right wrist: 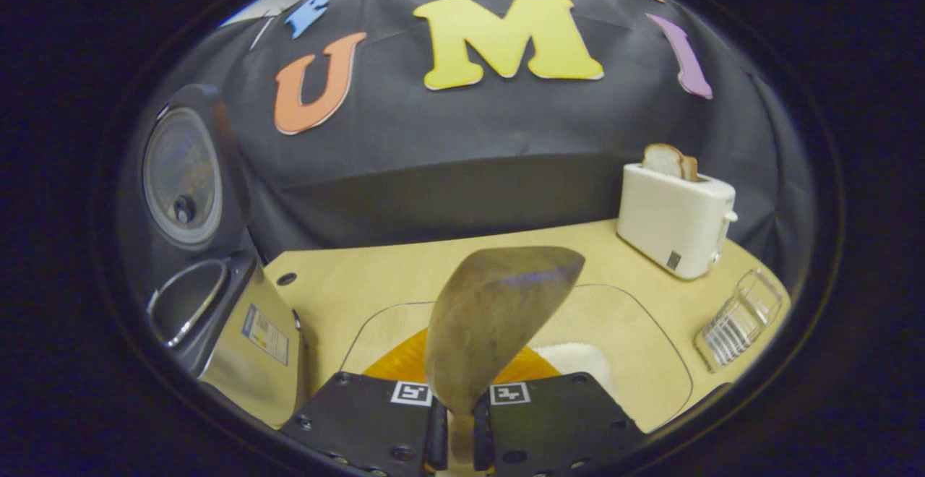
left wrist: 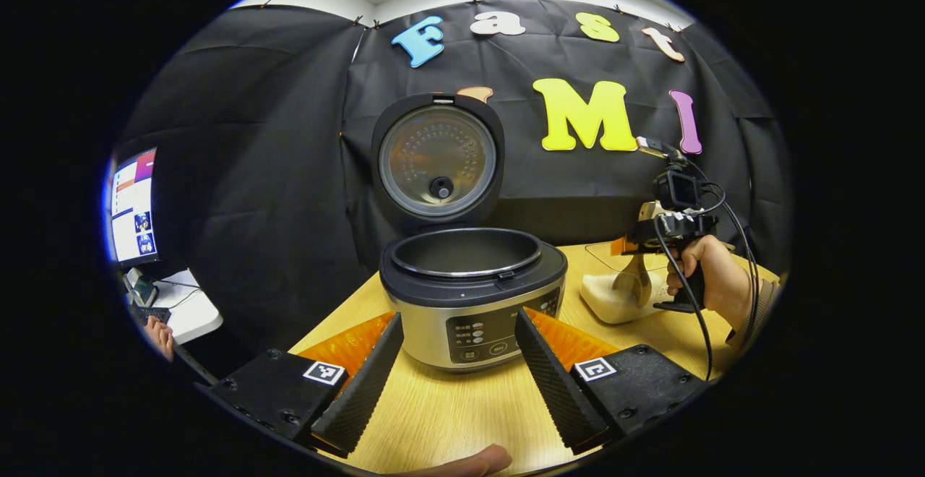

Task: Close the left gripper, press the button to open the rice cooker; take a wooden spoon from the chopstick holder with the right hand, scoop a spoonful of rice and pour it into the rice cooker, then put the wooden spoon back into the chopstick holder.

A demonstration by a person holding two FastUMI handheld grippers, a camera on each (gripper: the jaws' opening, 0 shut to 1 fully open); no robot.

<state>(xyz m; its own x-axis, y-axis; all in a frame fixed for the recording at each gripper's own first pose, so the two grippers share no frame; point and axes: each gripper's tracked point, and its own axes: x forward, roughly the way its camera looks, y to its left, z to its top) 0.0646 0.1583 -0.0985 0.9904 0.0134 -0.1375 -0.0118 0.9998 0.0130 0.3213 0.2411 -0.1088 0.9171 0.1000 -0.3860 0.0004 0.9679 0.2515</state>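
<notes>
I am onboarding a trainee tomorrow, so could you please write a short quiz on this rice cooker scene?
1. True or false: the rice cooker lid is closed.
2. The right gripper holds: A) a glass, B) a wooden spoon, C) bread.
3. Fill in: the white toaster has ____ sticking out of its slot.

Key: 1 false, the lid stands open. 2 B. 3 bread.
</notes>
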